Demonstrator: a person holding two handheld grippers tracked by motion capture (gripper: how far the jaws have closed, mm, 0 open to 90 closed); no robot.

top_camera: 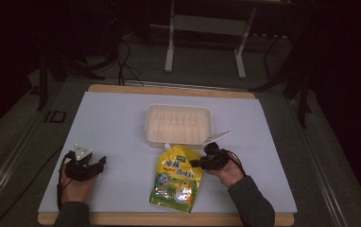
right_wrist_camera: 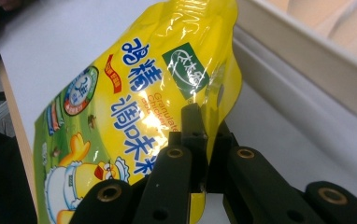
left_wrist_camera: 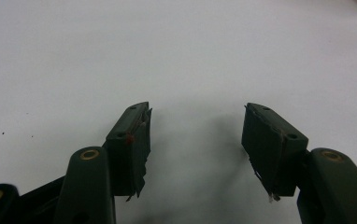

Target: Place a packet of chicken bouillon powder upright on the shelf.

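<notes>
I am pinching the side edge of the yellow seasoning pouch (right_wrist_camera: 134,116) with my right gripper (top_camera: 201,162), its jaws clamped tight on the film near the top. The pouch is lying on the white table (top_camera: 117,127) just in front of the cream plastic tray (top_camera: 179,124), its upper corner seemingly touching the tray's near wall, though the dim high view is making that hard to judge. My own jaws are hiding part of the printed lettering. My left gripper (left_wrist_camera: 196,135) is resting well apart with its jaws spread wide over bare table, holding nothing.
</notes>
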